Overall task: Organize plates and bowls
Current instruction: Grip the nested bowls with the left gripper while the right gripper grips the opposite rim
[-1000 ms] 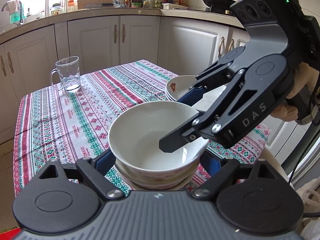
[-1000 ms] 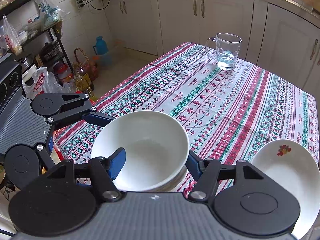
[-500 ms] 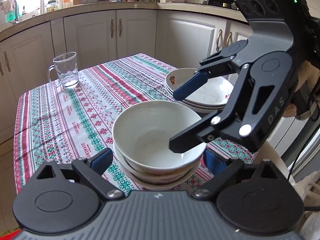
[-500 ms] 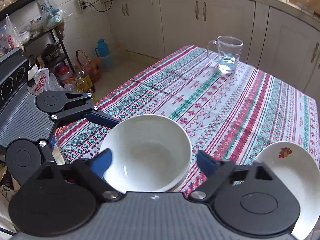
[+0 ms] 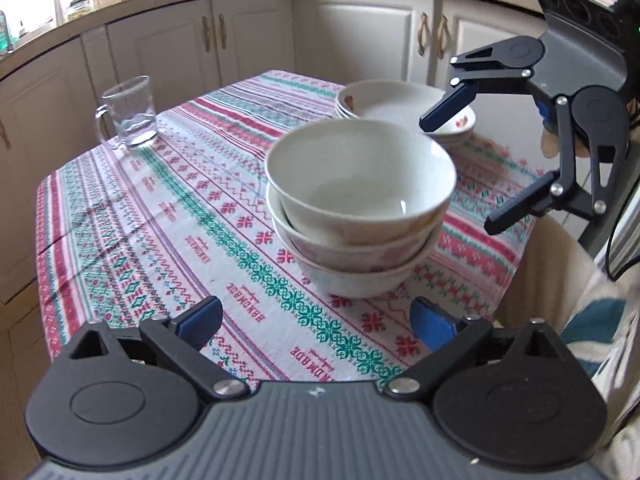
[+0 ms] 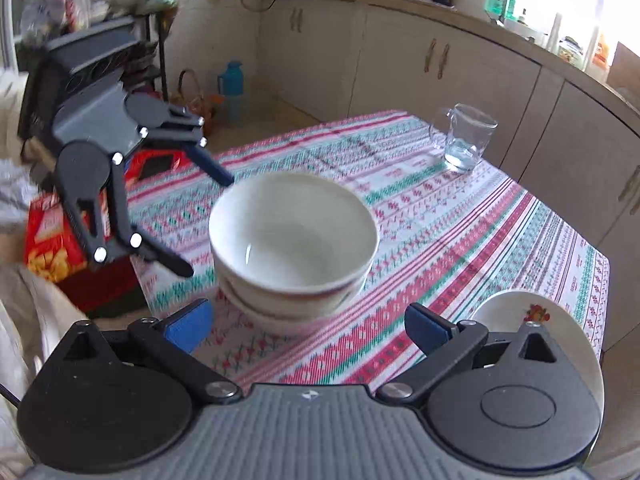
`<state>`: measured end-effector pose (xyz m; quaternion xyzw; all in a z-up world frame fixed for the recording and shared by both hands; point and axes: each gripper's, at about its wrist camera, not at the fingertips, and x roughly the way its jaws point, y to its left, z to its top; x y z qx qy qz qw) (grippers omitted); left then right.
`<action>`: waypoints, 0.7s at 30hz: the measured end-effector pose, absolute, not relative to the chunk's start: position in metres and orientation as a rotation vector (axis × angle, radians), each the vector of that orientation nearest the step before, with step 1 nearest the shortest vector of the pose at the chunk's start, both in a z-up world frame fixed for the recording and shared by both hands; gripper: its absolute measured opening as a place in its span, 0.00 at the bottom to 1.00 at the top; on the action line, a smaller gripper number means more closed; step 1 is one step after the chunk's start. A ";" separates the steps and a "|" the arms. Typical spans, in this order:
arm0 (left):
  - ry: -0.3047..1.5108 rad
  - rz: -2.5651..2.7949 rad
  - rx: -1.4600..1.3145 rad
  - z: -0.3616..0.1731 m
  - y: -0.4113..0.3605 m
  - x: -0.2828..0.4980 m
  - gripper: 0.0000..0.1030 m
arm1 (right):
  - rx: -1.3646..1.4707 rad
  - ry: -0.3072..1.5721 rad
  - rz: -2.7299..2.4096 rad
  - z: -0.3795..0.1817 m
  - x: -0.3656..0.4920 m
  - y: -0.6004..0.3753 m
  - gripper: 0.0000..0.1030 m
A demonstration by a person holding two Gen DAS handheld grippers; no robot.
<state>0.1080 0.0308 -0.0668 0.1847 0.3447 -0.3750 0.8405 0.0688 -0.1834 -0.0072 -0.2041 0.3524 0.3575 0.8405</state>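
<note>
A stack of three white bowls [image 5: 356, 208] stands on the patterned tablecloth [image 5: 180, 216]; it also shows in the right wrist view [image 6: 292, 240]. A second stack of shallow flowered plates [image 5: 400, 108] sits behind it, seen at the lower right of the right wrist view [image 6: 532, 320]. My left gripper [image 5: 316, 320] is open and empty, a little short of the bowls. My right gripper [image 6: 308, 326] is open and empty too; in the left wrist view it [image 5: 460, 164] hangs to the right of the bowls, apart from them.
A glass mug [image 5: 128, 114] stands at the far left of the table, also in the right wrist view [image 6: 464, 136]. White kitchen cabinets [image 5: 256, 36] run behind. A red box [image 6: 60, 236] and a shelf with bags sit on the floor side.
Both grippers opened and drew back from the top bowl, which now rests on the stack. The right gripper moved up and to the right, clear of the bowls.
</note>
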 end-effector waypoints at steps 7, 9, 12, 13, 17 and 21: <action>0.707 -0.882 0.442 -0.076 0.017 0.120 0.96 | -0.490 0.810 0.785 -0.044 0.080 -0.170 1.00; 0.718 -0.907 0.448 -0.077 0.014 0.125 0.95 | -0.473 0.814 0.801 -0.048 0.087 -0.169 1.00; 0.719 -0.950 0.472 -0.079 0.012 0.134 0.94 | -0.455 0.813 0.826 -0.050 0.096 -0.168 1.00; 0.716 -0.966 0.480 -0.079 0.011 0.136 0.94 | -0.456 0.810 0.835 -0.051 0.098 -0.168 1.00; 0.717 -1.048 0.508 -0.080 0.008 0.145 0.92 | -0.462 0.814 0.871 -0.053 0.108 -0.166 0.99; 0.699 -1.127 0.551 -0.080 0.003 0.151 0.90 | -0.466 0.825 0.917 -0.055 0.114 -0.165 0.98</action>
